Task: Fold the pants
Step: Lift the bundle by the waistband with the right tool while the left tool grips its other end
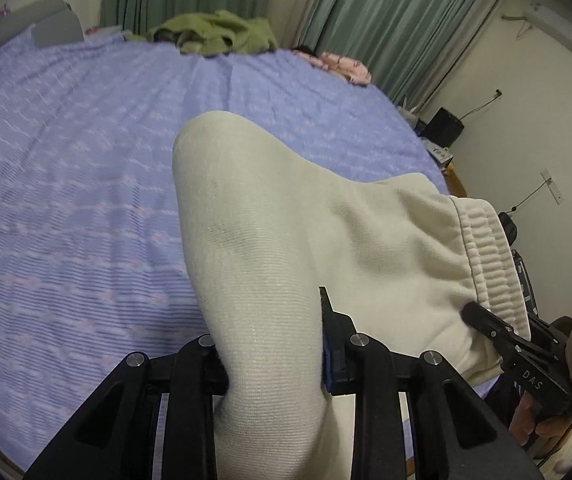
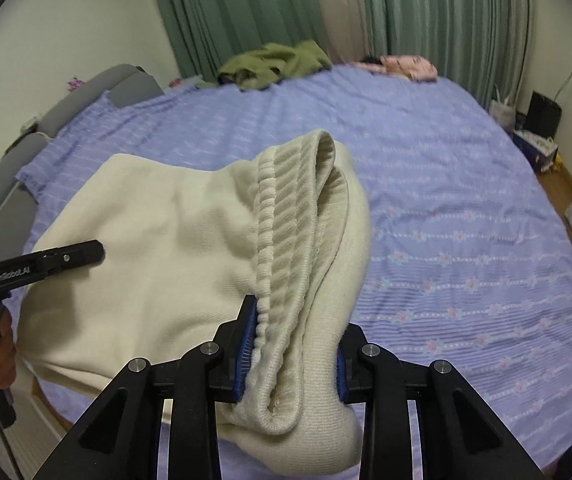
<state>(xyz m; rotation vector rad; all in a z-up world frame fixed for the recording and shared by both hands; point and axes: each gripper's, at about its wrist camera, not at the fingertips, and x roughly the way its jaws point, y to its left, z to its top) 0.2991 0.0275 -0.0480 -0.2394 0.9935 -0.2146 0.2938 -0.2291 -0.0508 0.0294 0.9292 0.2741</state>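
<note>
Two grippers grip one pair of cream pants [image 1: 286,248] above a bed with a lilac patterned bedspread [image 1: 66,160]; the left gripper [image 1: 274,364] has its jaws closed on a bunch of the smooth knit fabric, which rises between the fingers and drapes forward; the right gripper [image 2: 290,360] has its blue-padded jaws clamped on the ribbed elastic waistband [image 2: 302,216], which folds over itself and stands up ahead of the fingers. Seen from the left wrist view, the right gripper's finger reaches into the waistband edge at the right, and its black body carries the white letters "DAS"; seen from the right wrist view, the left gripper's black finger lies against the cloth at the left, printed "GenRobot.AI", with a person's fingers wrapped round its handle below. Far across the bed lie an olive green garment [image 2: 274,64] and a pink patterned cloth [image 2: 410,66], both near green curtains [image 2: 246,8]; a grey headboard [image 2: 122,80] borders the bed's left side.
</note>
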